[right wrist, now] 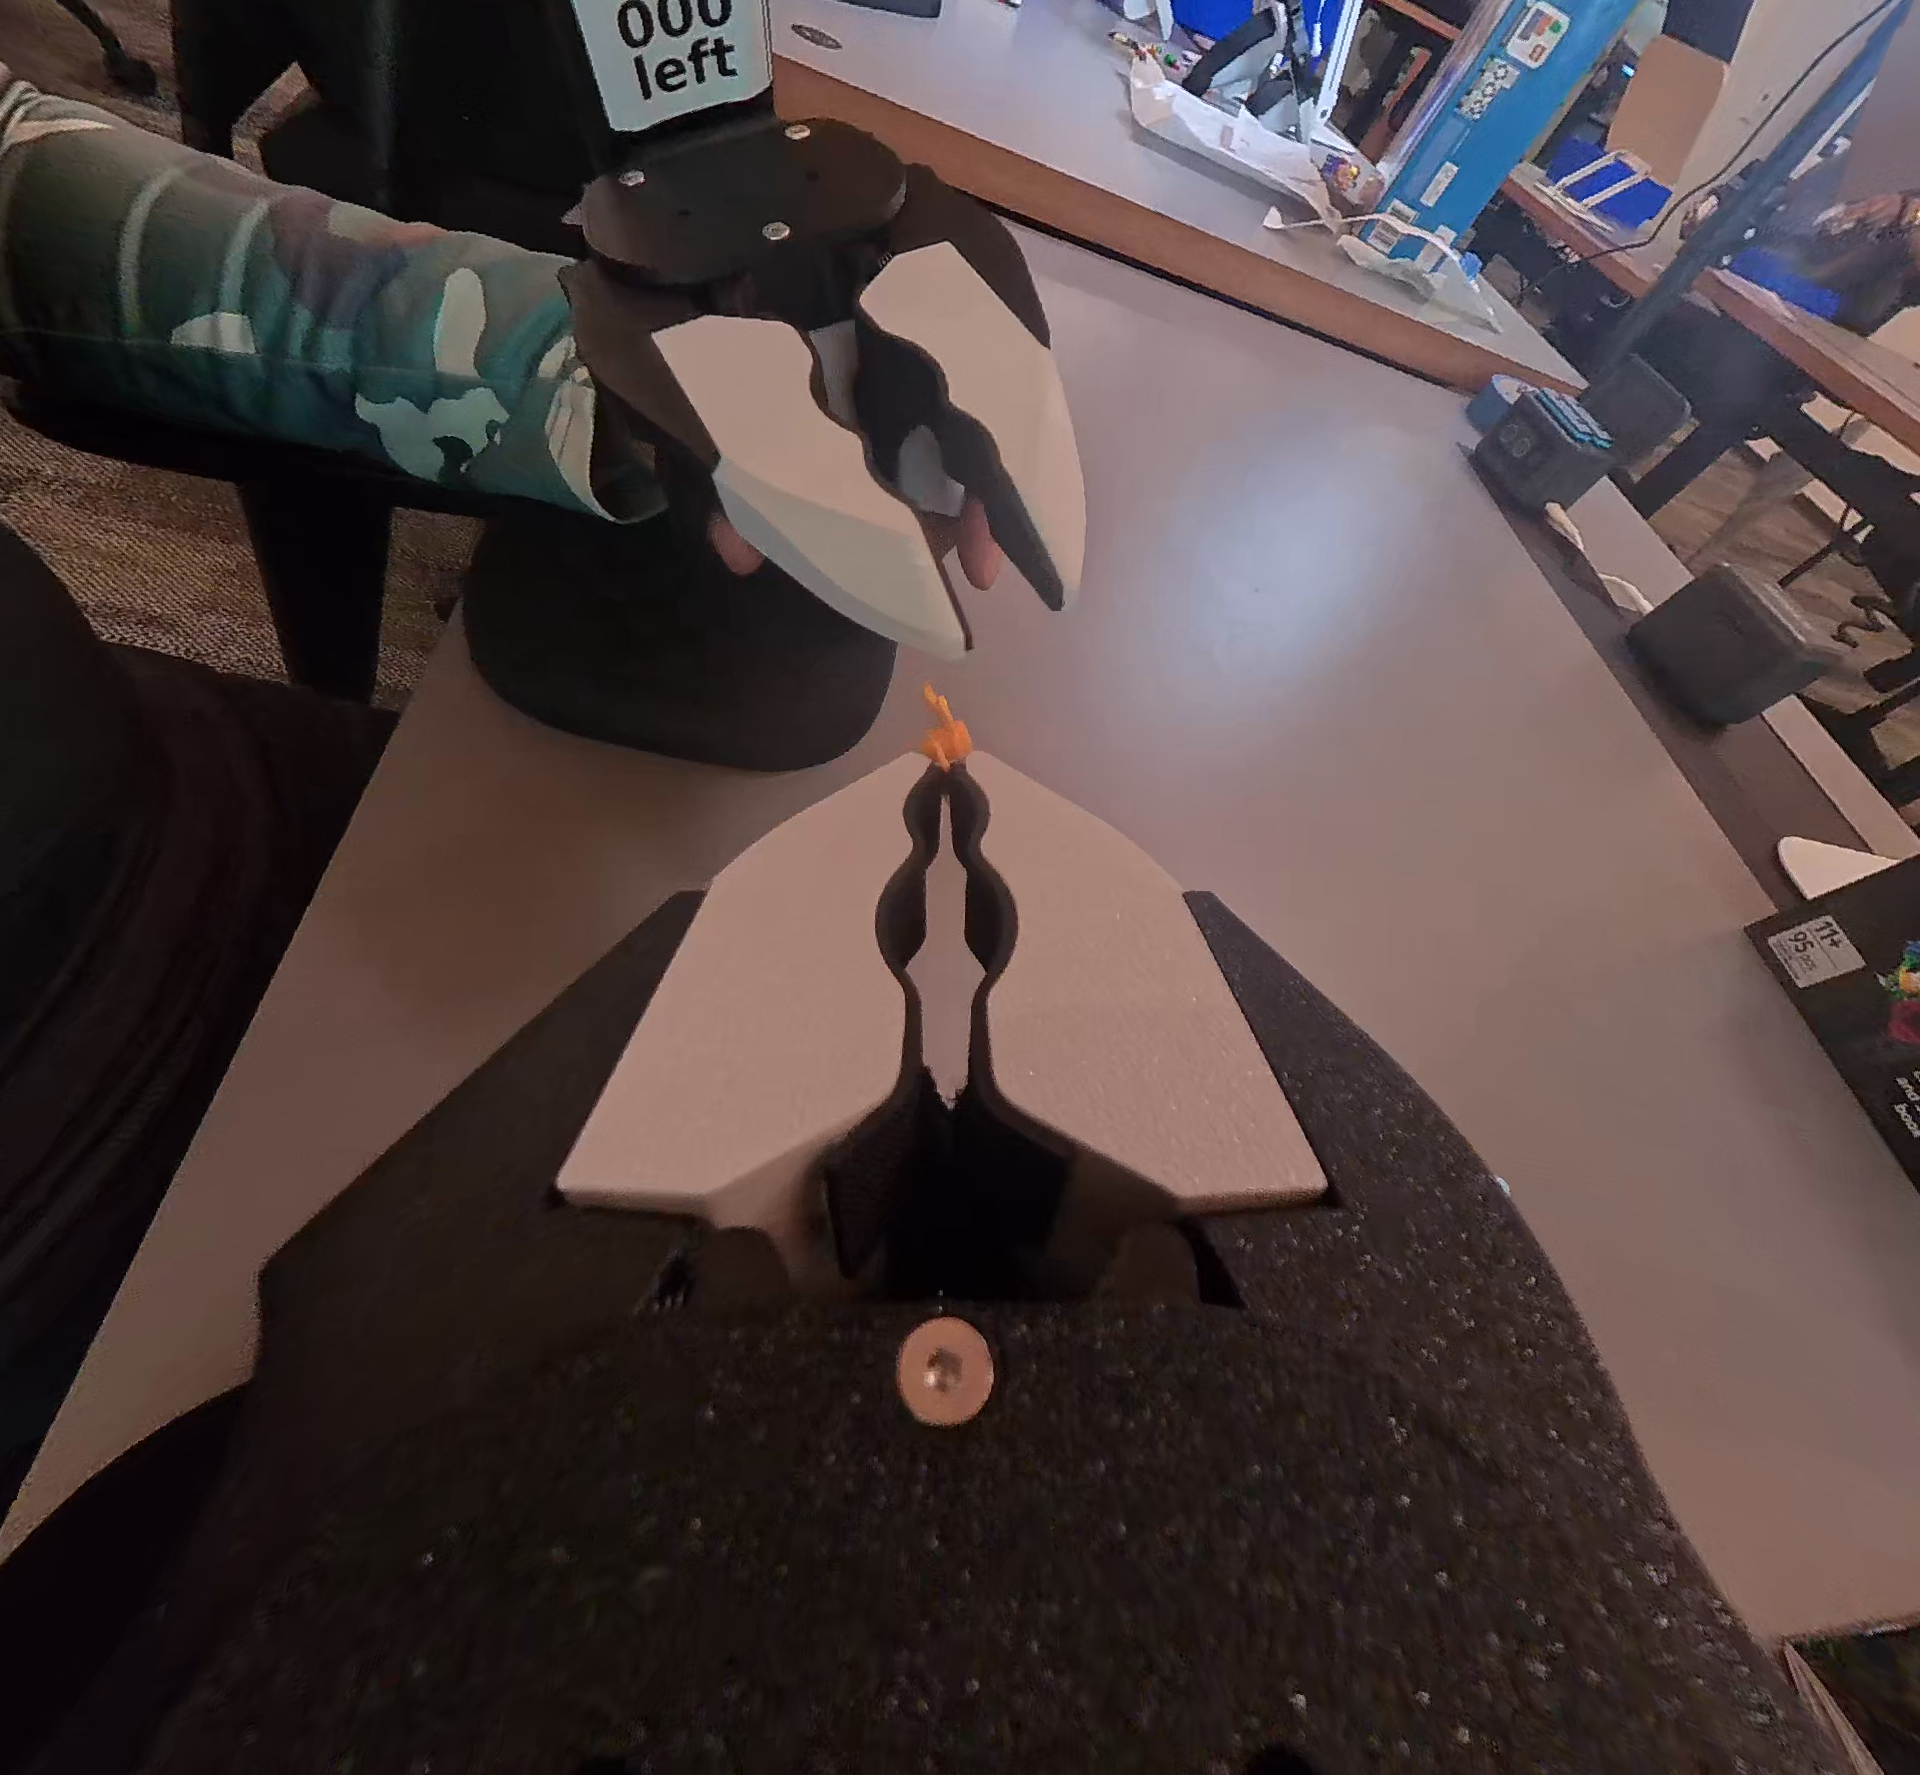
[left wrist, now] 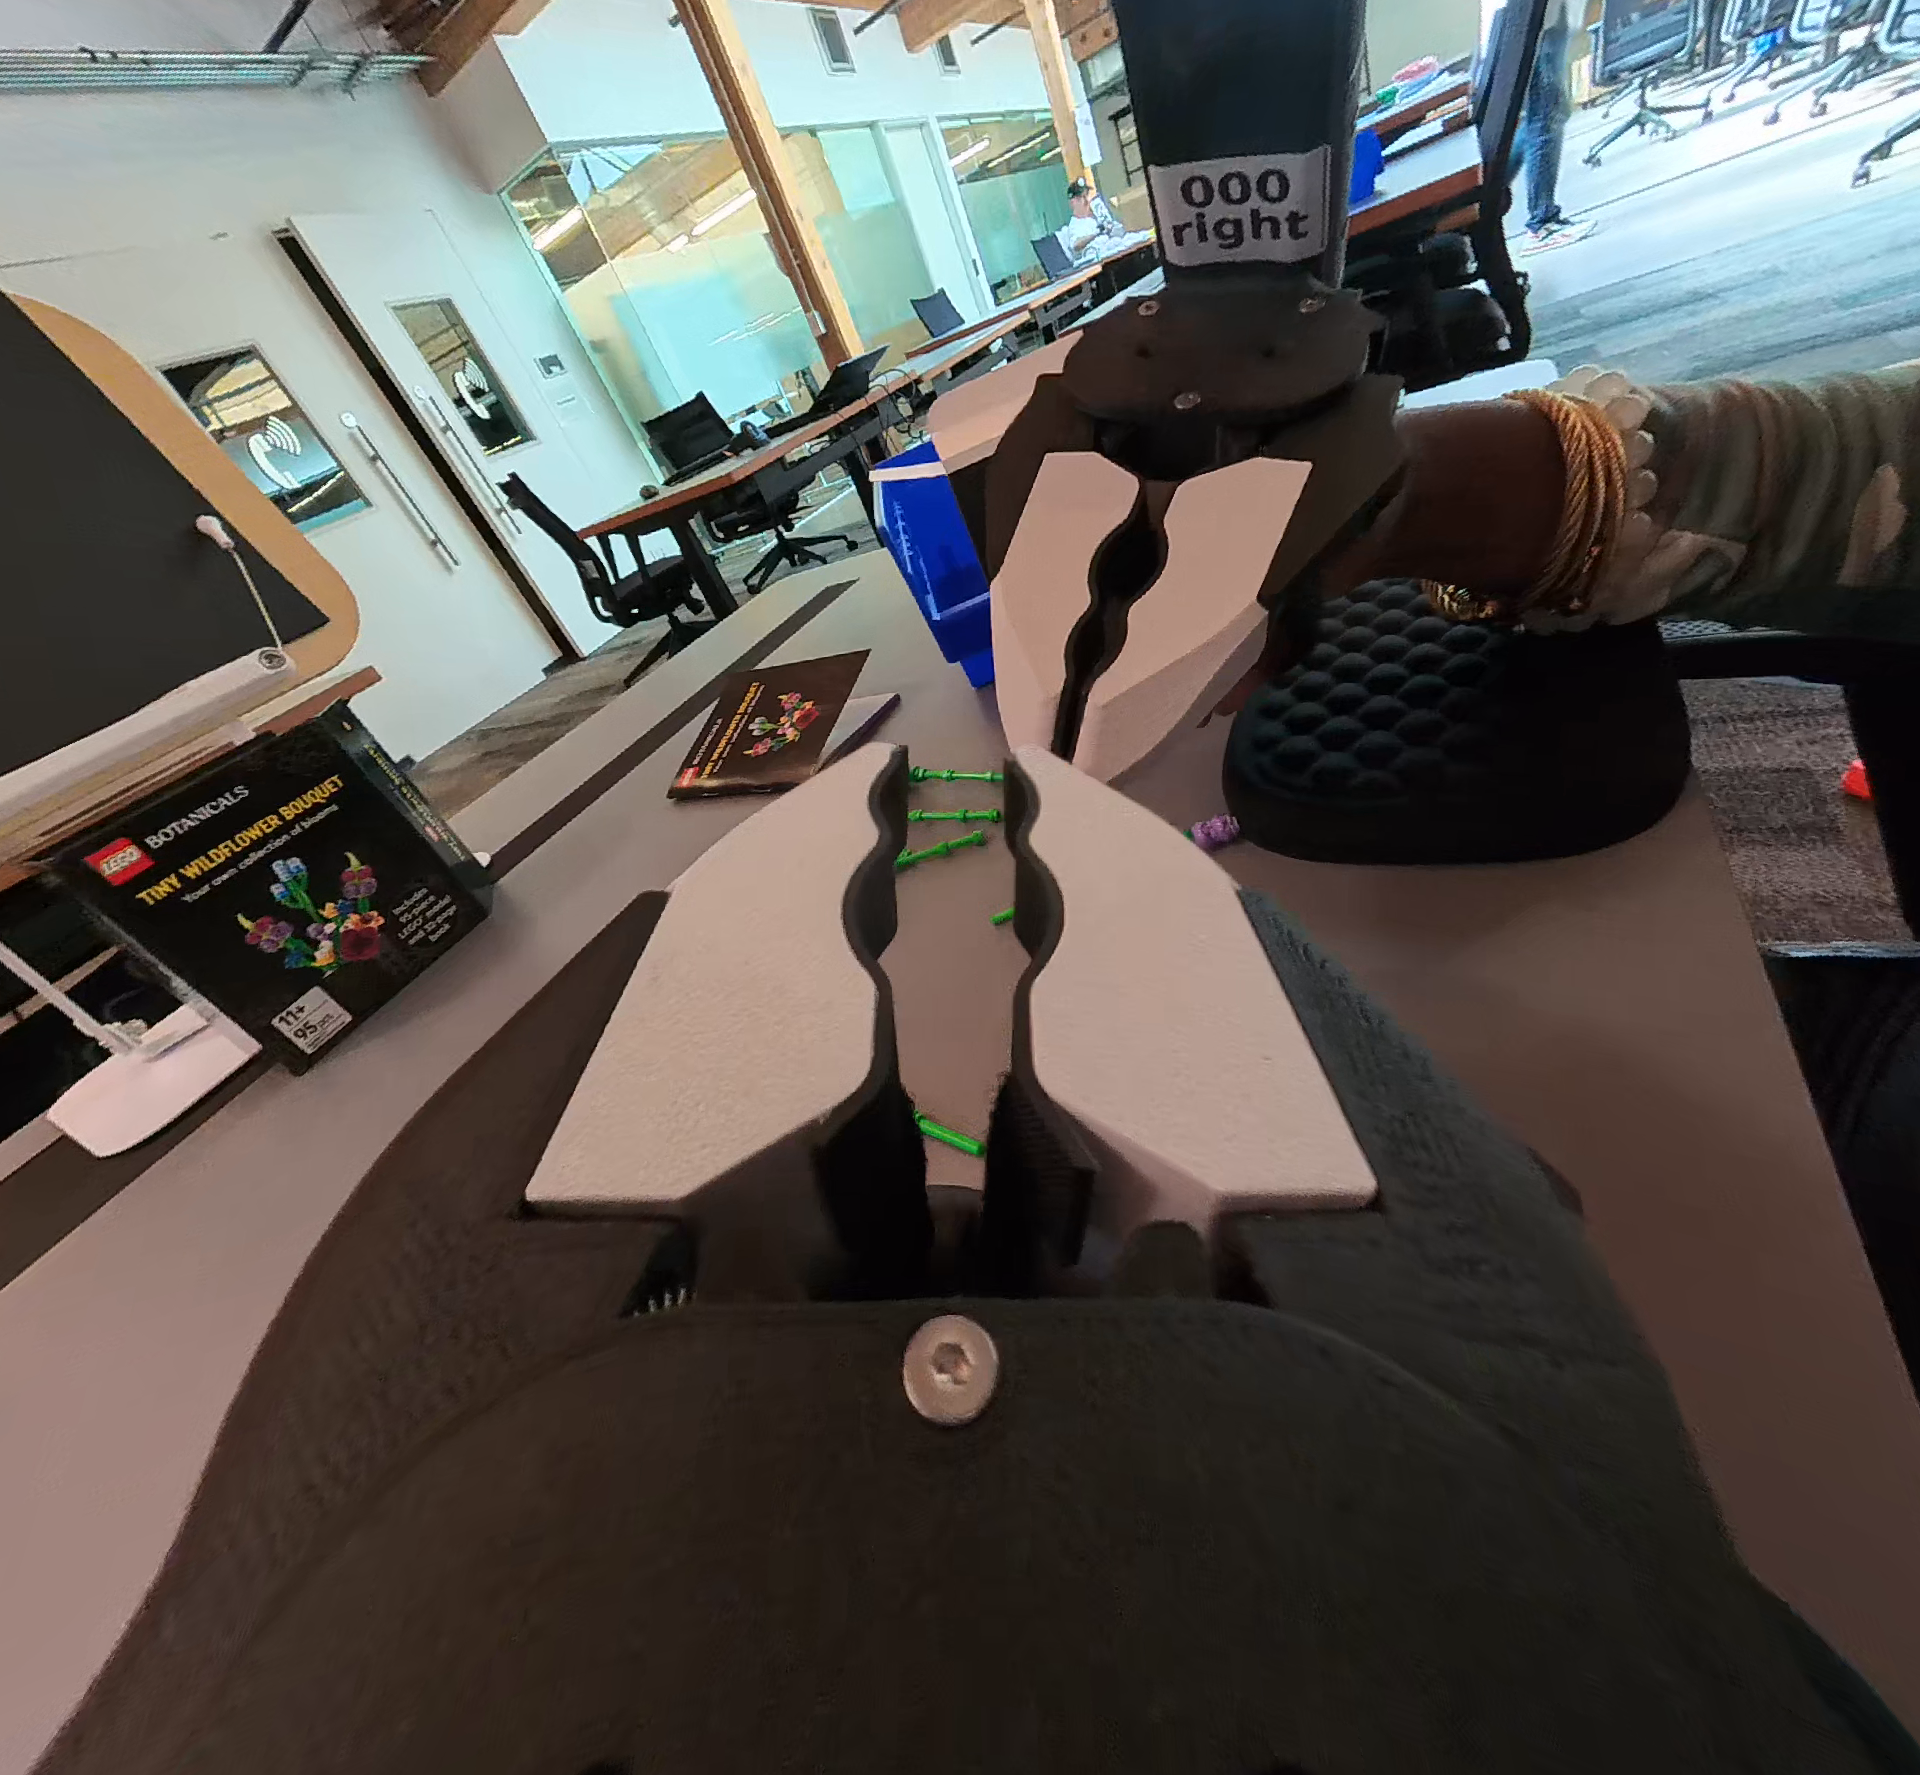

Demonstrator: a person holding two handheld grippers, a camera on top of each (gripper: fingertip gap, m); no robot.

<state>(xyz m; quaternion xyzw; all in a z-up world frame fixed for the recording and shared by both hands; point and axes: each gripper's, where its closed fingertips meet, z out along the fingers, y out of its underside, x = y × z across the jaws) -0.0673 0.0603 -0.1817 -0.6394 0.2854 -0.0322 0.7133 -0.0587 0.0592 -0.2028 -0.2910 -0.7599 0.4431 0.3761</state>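
Observation:
My right gripper (right wrist: 945, 767) is shut on a small orange piece (right wrist: 948, 733) that sticks out past its fingertips, held above the grey table (right wrist: 1299, 790). In the left wrist view the right gripper (left wrist: 1065, 754) points down just beyond my left fingertips; the orange piece is hidden there. My left gripper (left wrist: 954, 761) is open with nothing between its pads. Through its gap I see several green stem pieces (left wrist: 951, 816) lying on the table. In the right wrist view the left gripper (right wrist: 1013, 619) hangs a little above and beyond the orange piece, its tips apart.
A black quilted cushion (left wrist: 1455, 738) sits on the table by the person's hand. A small purple piece (left wrist: 1214, 830) lies next to it. A dark booklet (left wrist: 774, 723), a black set box (left wrist: 291, 894) and a blue bin (left wrist: 930, 562) stand farther off. Left and right tips are no more than a few centimetres apart.

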